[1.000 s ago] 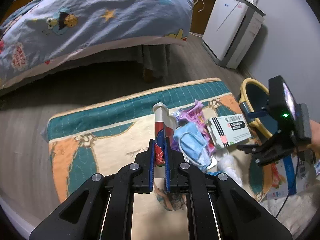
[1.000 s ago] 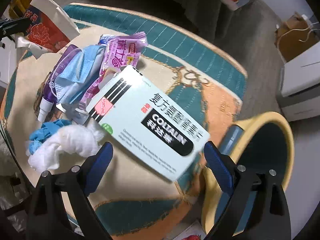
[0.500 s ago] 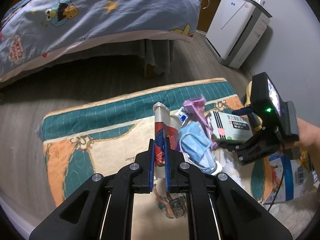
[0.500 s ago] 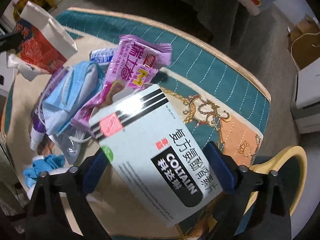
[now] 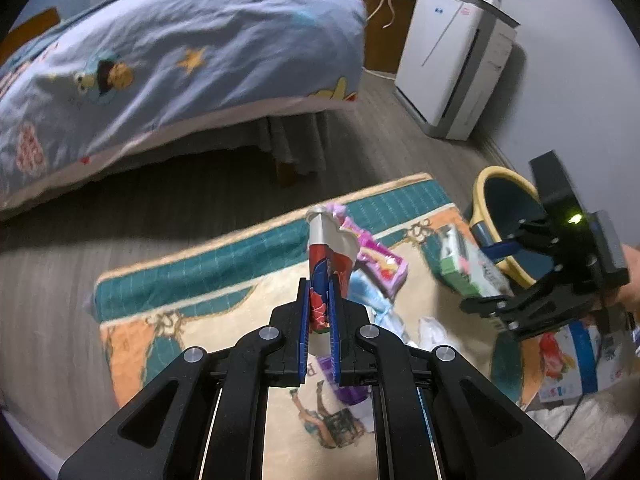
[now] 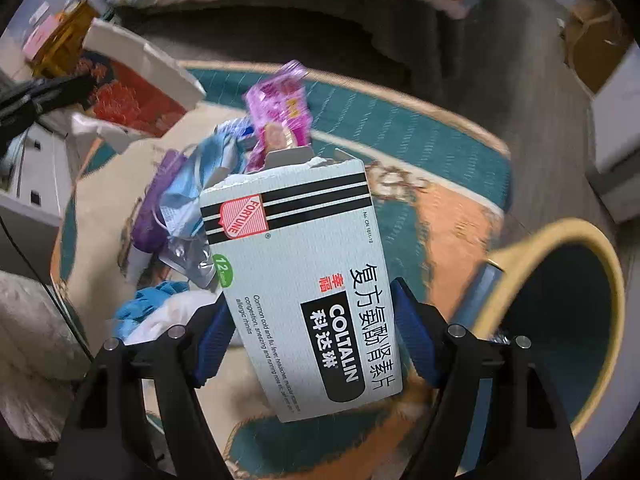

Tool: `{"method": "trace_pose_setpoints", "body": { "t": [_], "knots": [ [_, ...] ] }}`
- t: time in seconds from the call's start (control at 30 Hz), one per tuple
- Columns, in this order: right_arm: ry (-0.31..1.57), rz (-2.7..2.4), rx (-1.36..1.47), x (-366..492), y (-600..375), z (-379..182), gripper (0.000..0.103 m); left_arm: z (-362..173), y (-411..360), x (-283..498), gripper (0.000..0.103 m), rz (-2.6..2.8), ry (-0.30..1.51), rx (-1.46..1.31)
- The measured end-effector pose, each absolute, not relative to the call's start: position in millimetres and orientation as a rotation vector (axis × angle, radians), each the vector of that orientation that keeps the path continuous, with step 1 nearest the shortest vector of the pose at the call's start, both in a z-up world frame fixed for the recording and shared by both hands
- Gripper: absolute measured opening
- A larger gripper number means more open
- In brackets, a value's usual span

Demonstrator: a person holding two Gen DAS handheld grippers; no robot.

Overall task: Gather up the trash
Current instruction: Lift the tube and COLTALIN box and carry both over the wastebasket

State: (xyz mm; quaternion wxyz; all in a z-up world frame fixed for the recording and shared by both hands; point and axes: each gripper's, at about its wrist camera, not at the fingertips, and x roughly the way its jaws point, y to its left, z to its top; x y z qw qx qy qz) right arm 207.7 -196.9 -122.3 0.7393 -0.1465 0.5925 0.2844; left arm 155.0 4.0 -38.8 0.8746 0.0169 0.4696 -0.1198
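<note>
Meanwhile, right hand-held gripper (image 6: 310, 340) closing around medicine box (image 6: 304, 280) just beside bin rim (image 6: 520, 248); left clamping paper bag (image 5: 326, 264).

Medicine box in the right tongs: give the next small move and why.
Probably swing the medicine box right, over the yellow-rimmed bin. The right tongs are closing with their pads against its edges, it looks lifted off the rug, and the bin stands open beside it.
</note>
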Motion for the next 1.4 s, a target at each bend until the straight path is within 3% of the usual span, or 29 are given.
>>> {"method": "trace_pose_setpoints", "body": {
  "t": [0.3,0.57,0.93,1.4],
  "knots": [
    [1.137,0.418,-0.066,177.6,-242.9,-42.0,0.073,-3.9,-29.4,154.8,0.009,-0.309,0.892,0.049],
    [1.041,0.15,0.145,150.2,-293.6,-10.3,0.073,14.9,-80.5,151.5,0.009,-0.381,0.832,0.076],
    [1.013,0.05,0.095,159.2,-335.4,-22.8,0.073,-4.6,-152.5,154.7,0.009,-0.443,0.841,0.165],
    [1.053,-0.061,0.249,167.4,-421.8,-52.4,0.073,-30.3,-229.0,154.9,0.009,-0.542,0.867,0.225]
  ]
}}
